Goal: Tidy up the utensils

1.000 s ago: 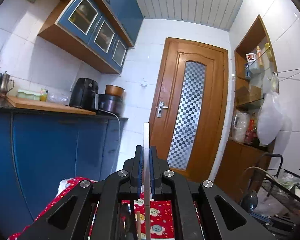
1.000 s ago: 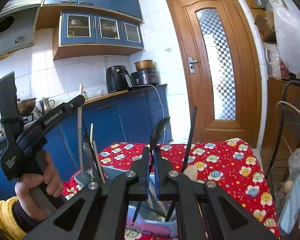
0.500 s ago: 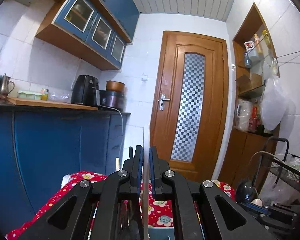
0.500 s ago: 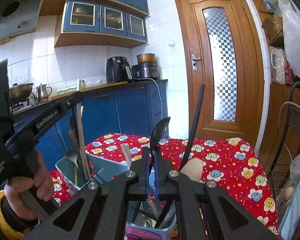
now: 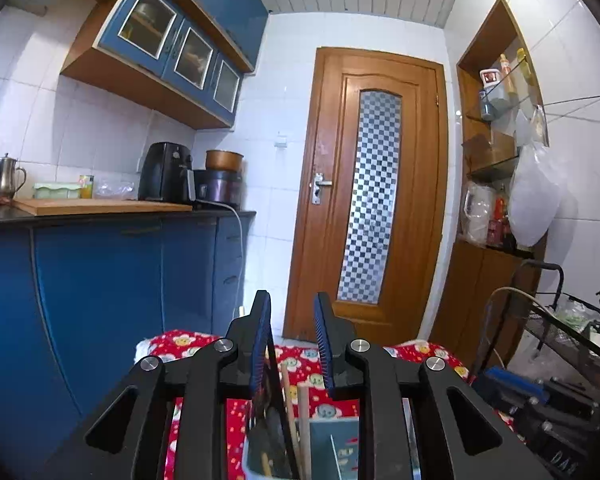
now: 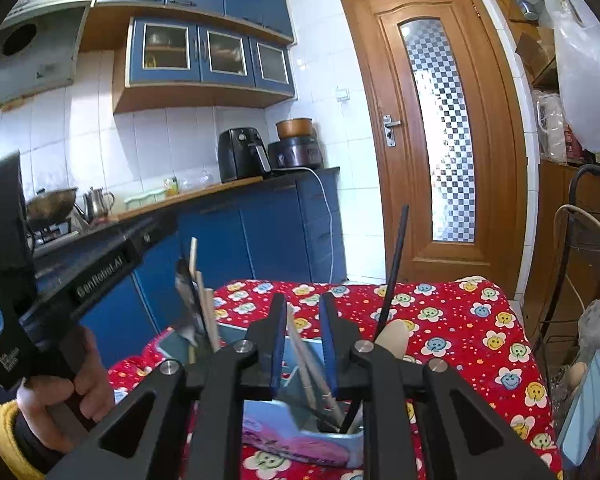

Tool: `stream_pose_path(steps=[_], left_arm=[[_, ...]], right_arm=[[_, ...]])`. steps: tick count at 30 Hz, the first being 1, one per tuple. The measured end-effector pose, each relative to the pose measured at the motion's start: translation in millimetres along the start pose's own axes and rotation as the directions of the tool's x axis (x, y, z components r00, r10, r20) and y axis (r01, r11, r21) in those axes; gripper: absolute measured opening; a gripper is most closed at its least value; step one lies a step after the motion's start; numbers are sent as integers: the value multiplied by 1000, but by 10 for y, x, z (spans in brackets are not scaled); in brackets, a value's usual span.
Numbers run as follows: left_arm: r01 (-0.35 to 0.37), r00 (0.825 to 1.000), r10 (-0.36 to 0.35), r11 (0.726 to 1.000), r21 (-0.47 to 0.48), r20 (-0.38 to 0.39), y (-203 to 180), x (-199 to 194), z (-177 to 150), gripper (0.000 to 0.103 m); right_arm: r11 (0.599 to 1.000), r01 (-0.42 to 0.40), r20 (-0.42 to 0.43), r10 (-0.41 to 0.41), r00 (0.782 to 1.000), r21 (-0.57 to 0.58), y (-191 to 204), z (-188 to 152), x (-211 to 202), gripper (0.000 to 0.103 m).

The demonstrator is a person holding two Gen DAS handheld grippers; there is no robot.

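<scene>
Two grippers hovered over a blue holder (image 6: pixel 260 334) of utensils on a table with a red flowered cloth (image 6: pixel 452 320). Jaws of the left gripper (image 5: pixel 291 344) were opening, a narrow gap with nothing pinched; wooden sticks (image 5: pixel 296 408) stood just below. Jaws of the right gripper (image 6: pixel 302 338) were opening too, with chopsticks (image 6: pixel 306 360) leaning loose between them. A black stick (image 6: pixel 394 264) rose at 1 o'clock. A hand (image 6: pixel 66 392) at 8 o'clock held the left gripper's handle.

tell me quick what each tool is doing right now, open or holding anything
Left tool: jaws opening, gripping nothing.
Right tool: jaws opening, chopsticks loose between them.
</scene>
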State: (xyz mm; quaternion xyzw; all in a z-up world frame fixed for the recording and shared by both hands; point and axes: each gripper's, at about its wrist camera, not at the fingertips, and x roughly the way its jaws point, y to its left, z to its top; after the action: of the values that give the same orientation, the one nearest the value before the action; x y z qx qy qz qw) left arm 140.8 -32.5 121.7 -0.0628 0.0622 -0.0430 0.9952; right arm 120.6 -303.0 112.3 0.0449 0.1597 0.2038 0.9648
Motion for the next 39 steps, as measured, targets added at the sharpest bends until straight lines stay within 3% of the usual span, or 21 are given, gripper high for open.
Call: stream_pose_path(steps=[18, 23, 28, 34, 39], left_arm=[[33, 978, -20, 998, 59, -206, 8, -828, 8, 23], [32, 967, -11, 996, 77, -255, 17, -1065, -93, 35], [33, 952, -9, 997, 72, -307, 23, -1243, -348, 56], [22, 927, -4, 999, 44, -375, 83, -1267, -707, 64], [-17, 915, 45, 997, 73, -401, 110, -1198, -927, 66]], right_arm=[[997, 20, -39, -17, 999, 73, 157, -104, -775, 27], [997, 17, -73, -12, 997, 70, 325, -248, -992, 33], [998, 30, -114, -23, 993, 63, 507, -491, -1129, 46], [995, 70, -146, -59, 987, 75, 593, -788, -1128, 59], [990, 116, -171, -102, 980, 76, 572, -992, -1043, 67]])
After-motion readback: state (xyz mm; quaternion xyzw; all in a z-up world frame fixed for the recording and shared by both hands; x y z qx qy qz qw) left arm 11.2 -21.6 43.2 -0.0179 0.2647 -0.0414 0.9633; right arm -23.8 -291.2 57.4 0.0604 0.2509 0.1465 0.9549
